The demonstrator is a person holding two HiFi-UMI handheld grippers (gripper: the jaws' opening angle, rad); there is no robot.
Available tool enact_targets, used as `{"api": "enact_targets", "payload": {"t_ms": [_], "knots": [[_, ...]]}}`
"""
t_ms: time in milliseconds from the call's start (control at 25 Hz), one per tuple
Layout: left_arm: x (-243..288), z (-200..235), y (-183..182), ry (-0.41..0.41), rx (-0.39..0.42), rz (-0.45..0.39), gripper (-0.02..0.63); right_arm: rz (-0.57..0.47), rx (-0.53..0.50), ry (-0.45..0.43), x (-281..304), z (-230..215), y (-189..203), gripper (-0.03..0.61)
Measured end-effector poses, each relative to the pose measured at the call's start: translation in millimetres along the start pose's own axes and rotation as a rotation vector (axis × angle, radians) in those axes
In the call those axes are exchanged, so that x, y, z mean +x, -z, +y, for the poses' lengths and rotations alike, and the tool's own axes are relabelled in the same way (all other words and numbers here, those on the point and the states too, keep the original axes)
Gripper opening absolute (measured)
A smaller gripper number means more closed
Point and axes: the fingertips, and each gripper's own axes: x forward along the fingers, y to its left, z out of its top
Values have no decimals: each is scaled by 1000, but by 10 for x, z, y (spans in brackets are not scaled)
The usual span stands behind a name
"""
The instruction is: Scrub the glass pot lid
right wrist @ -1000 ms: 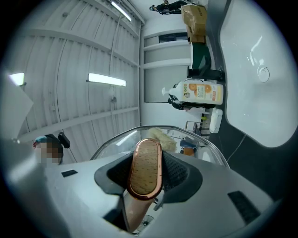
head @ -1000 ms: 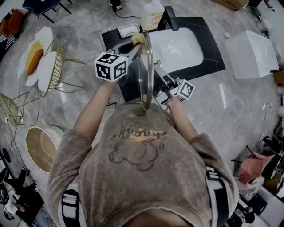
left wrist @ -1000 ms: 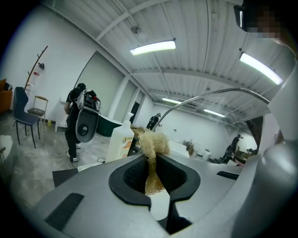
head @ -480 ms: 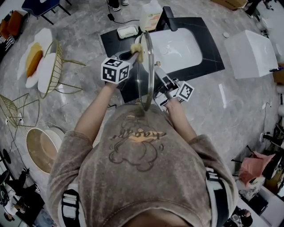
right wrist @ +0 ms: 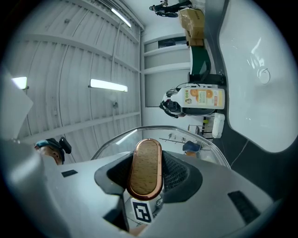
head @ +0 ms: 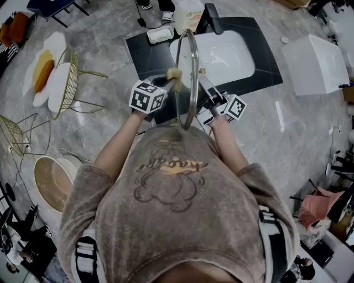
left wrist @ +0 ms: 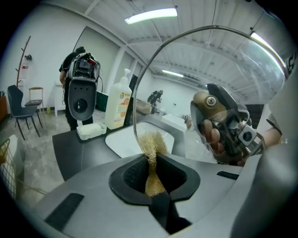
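Observation:
The glass pot lid (head: 191,72) stands on edge over the counter, seen edge-on in the head view. My right gripper (head: 204,83) is shut on the lid's wooden-topped knob (right wrist: 145,168), which fills the space between its jaws (right wrist: 146,169). My left gripper (head: 170,80) is shut on a pale fibrous scrubber (head: 175,73). The scrubber (left wrist: 151,160) sticks out of the jaws of this gripper (left wrist: 156,174) and its tuft touches the lid's inner face near the metal rim (left wrist: 136,107). Through the glass I see the knob's screw (left wrist: 208,101) and the right gripper (left wrist: 233,135).
A white sink basin (head: 232,58) sits in a black counter (head: 265,38) beyond the lid, with a faucet (head: 213,16), a soap bottle (head: 188,14) and a soap dish (head: 160,35) behind it. A white box (head: 315,63) stands right, wire chairs (head: 72,83) left. A person (left wrist: 79,93) stands beyond the counter.
My left gripper has slid the scrubber down the lid's face toward the person. The right gripper and the lid have shifted only a little.

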Motion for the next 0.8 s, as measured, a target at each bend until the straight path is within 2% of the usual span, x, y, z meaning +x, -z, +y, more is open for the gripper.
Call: {"api": "enact_targets", "payload": {"t_ms": [360,560,800], "knots": [[-243,-389,40,116,-36,6,51,-4,-31,26,54,-66,-124,172],[-402,-714,-55,267,-105,-11,51,-30,-20,47,72,-169,-170,172],[-644,-955,-250,385,-166,-50,51,-52,-13,46,59,-223,-223,172]]}}
